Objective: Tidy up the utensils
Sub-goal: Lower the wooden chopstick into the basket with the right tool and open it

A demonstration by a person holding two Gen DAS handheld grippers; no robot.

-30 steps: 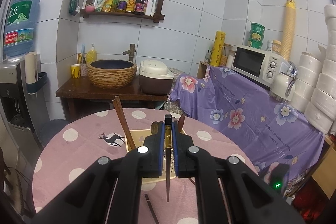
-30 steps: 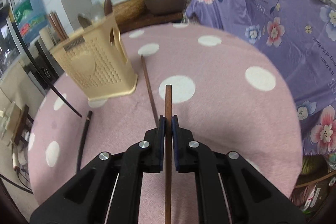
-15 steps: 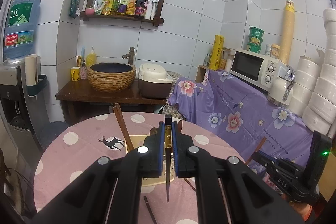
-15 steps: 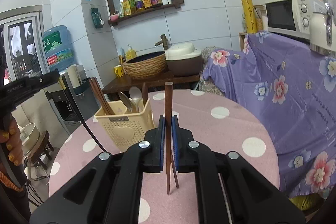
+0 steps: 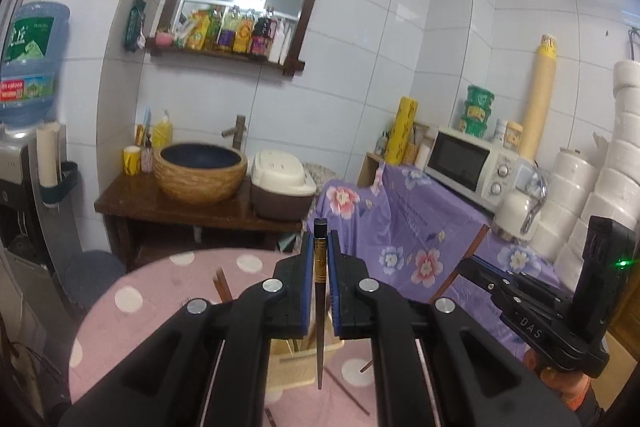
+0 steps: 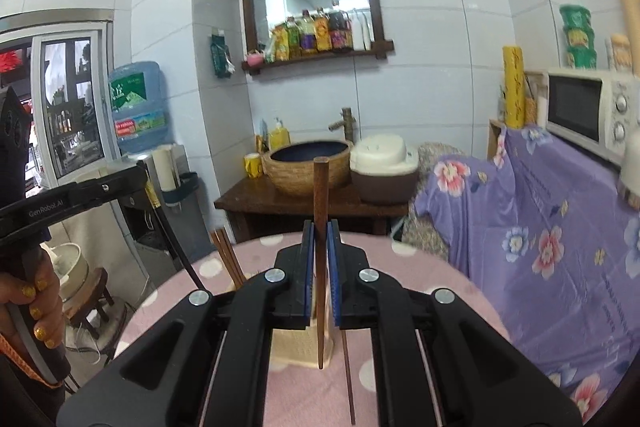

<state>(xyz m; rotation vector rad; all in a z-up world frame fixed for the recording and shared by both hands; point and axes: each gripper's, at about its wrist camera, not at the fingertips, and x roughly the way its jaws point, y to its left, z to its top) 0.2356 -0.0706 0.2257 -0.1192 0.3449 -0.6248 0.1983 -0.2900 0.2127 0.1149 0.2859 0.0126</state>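
Already each gripper has a chopstick pinched upright between nearly closed jaws: the left gripper (image 5: 319,287) holds a black chopstick (image 5: 320,307) with a gold band, the right gripper (image 6: 319,275) a brown chopstick (image 6: 320,247). Below and just ahead of both sets of fingertips stands the cream utensil basket (image 6: 302,345), brown chopsticks (image 6: 228,259) already leaning in it; a loose chopstick (image 6: 347,375) lies on the pink polka-dot table (image 6: 420,287) beside it. Lowered together, the two tips could collide, or strike the basket rim and twist in the pads, tipping the light basket.
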